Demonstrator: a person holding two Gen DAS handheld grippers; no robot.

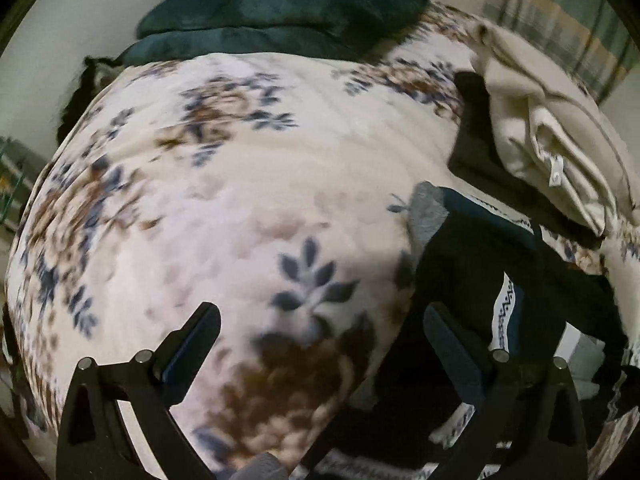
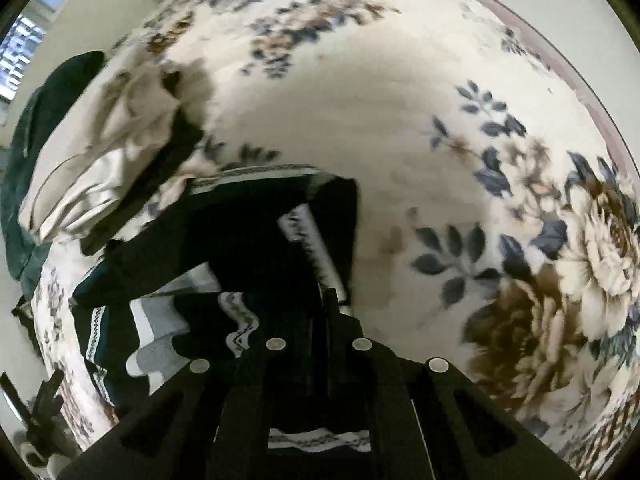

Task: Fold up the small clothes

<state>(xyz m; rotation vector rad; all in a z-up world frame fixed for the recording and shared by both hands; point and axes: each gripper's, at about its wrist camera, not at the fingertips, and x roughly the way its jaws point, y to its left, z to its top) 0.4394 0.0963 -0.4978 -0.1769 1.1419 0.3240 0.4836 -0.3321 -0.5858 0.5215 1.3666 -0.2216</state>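
Floral blanket covers the whole work surface; broad bare stretches lie ahead of both grippers, and its far edge shows as a pinkish border in the right wrist view. Dark green bedding is heaped at the far end. Cream garment lies bunched near the right edge, over a dark item. Black garment with white patterned trim lies crumpled directly beneath and ahead of the right gripper, beside grey striped cloth. Right gripper jaws are drawn together on a fold of the black garment. Left gripper has jaws spread wide, holding nothing; the black garment sits at its right finger, bare blanket between the fingers.
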